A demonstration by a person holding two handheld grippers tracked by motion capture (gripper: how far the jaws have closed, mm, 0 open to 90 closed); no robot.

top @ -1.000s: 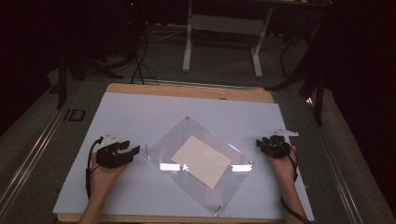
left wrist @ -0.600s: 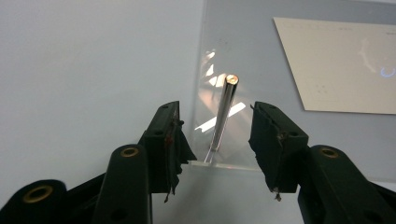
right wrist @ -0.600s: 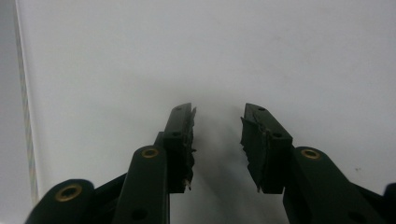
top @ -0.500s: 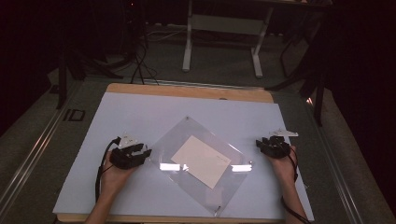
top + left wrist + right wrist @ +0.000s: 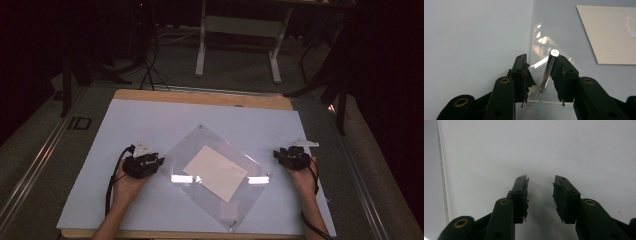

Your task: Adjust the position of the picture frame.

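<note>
On table: clear sheet point(image 5: 218, 172), cream card point(image 5: 215, 173).

A fixed high view looks forward and down from the person's side onto the whole white surface point(image 5: 150, 125), with dark floor beyond. The left gripper view sits low and close, looking along its jaws at the corner of the clear sheet point(image 5: 554, 30) and its metal post point(image 5: 547, 71), which the high view shares. The right gripper view looks closely down on bare white surface.
</note>
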